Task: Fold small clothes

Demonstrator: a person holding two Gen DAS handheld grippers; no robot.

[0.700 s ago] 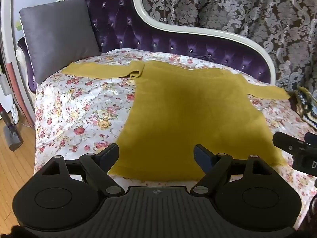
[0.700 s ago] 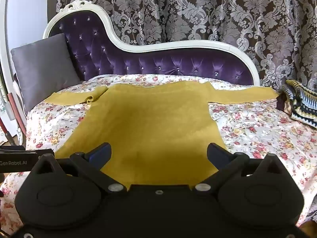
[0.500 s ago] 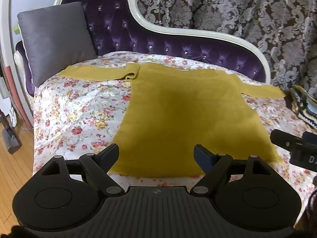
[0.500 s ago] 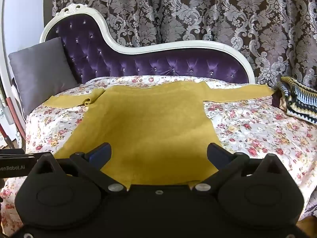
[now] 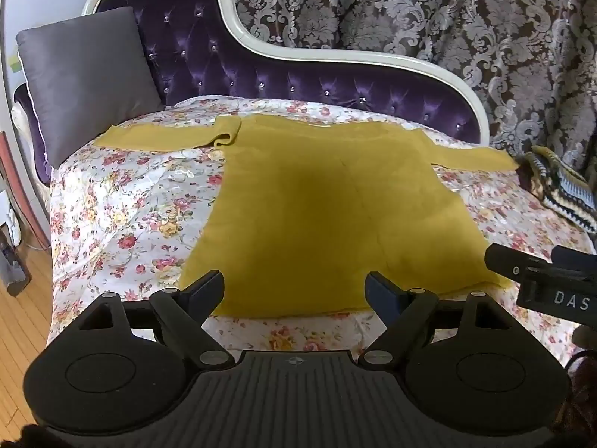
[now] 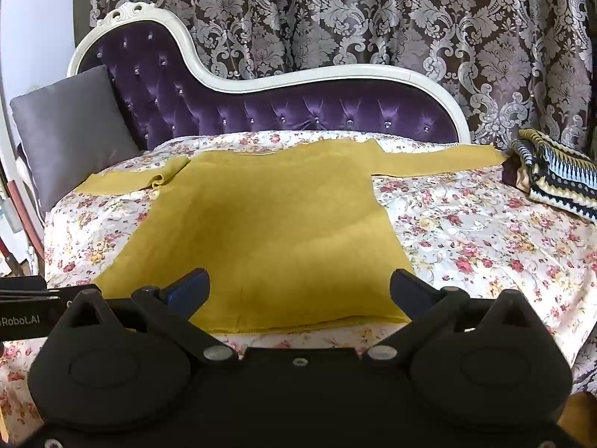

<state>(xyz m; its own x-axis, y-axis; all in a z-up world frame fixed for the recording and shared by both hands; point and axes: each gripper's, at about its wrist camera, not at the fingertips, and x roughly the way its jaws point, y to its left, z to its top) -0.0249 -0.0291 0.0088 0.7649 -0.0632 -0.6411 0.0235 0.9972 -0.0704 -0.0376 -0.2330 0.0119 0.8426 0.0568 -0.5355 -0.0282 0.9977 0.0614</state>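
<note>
We find the sweater (image 5: pixel 328 201) spread on the bedspread (image 5: pixel 123 216), cushion (image 5: pixel 82 78) at its left, blanket (image 6: pixel 556 171) right.

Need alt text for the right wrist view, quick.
A mustard-yellow sweater lies flat, sleeves spread, on a floral bedspread, with the open right tool hovering at its hem. A grey cushion leans left; a striped knit sits right.
</note>
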